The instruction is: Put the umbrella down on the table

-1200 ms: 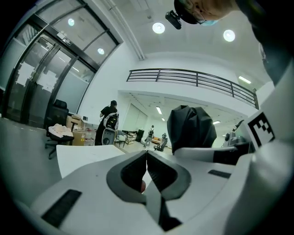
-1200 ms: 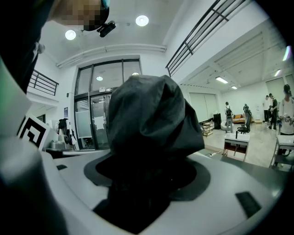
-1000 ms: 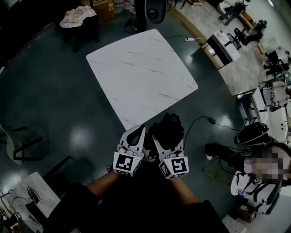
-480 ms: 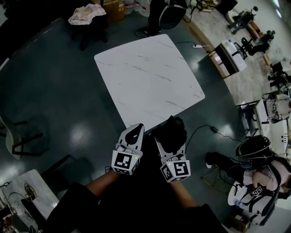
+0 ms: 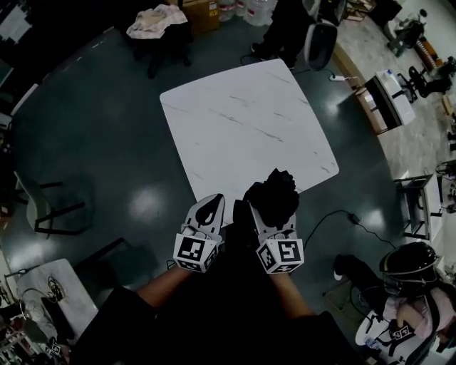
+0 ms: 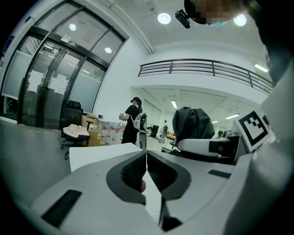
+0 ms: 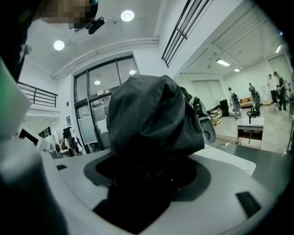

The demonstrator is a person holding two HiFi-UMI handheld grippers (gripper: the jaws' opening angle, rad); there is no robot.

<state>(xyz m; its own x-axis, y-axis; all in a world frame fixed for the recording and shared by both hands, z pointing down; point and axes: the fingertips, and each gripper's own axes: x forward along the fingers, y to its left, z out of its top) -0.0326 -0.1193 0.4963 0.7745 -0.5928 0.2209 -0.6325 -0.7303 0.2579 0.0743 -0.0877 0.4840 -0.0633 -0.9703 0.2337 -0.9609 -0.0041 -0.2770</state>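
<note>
A folded black umbrella (image 5: 273, 197) (image 7: 151, 124) stands up out of my right gripper (image 5: 274, 217) (image 7: 154, 174), whose jaws are shut on it. Its bunched fabric hangs just past the near corner of the white marble table (image 5: 242, 128). The umbrella also appears at the right of the left gripper view as a dark bundle (image 6: 193, 124). My left gripper (image 5: 205, 215) (image 6: 146, 172) is beside the right one, to its left, jaws shut with nothing between them. Both are held close to my body, at the table's near edge.
A chair with a pale cloth (image 5: 158, 20) stands beyond the table's far left corner. A person (image 6: 132, 121) stands past the far edge. A cable and plug (image 5: 350, 217) lie on the dark floor to the right, near a seated person (image 5: 406, 285). A chair frame (image 5: 50, 207) stands at left.
The view has shifted, so the table now lies further right and nearer. Both grippers and the umbrella have come up to the table's near corner, still side by side.
</note>
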